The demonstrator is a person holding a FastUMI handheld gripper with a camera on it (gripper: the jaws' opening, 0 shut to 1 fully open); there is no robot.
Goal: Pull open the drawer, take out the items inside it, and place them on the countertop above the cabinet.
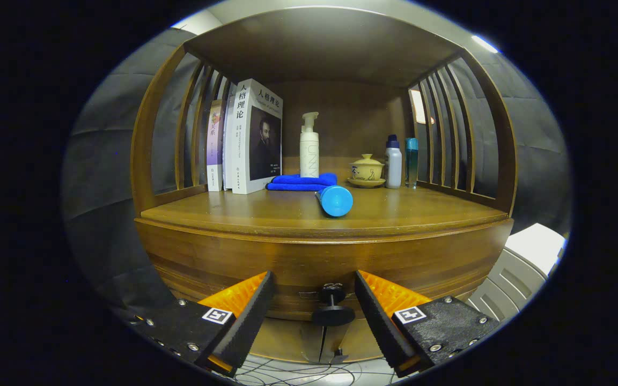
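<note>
On the countertop (223, 212) of the wooden cabinet (207, 257), books (244, 136) are standing upright at the back left corner, leaning against the slatted side. Next to them a folded blue cloth (301, 182) is lying toward the back, with a white pump bottle (309, 147) standing on it. A blue tube (335, 200) is lying just in front of the cloth, pointing toward the front edge. Further right, a lidded cup on a saucer (367, 170), a white bottle (393, 163) and a teal bottle (411, 158) are standing near the back right corner. Below the front edge, the drawer (287, 268) is sitting closed, its dark knob (333, 305) between the fingers of the gripper (314, 300), which is spread wide and touching nothing.
</note>
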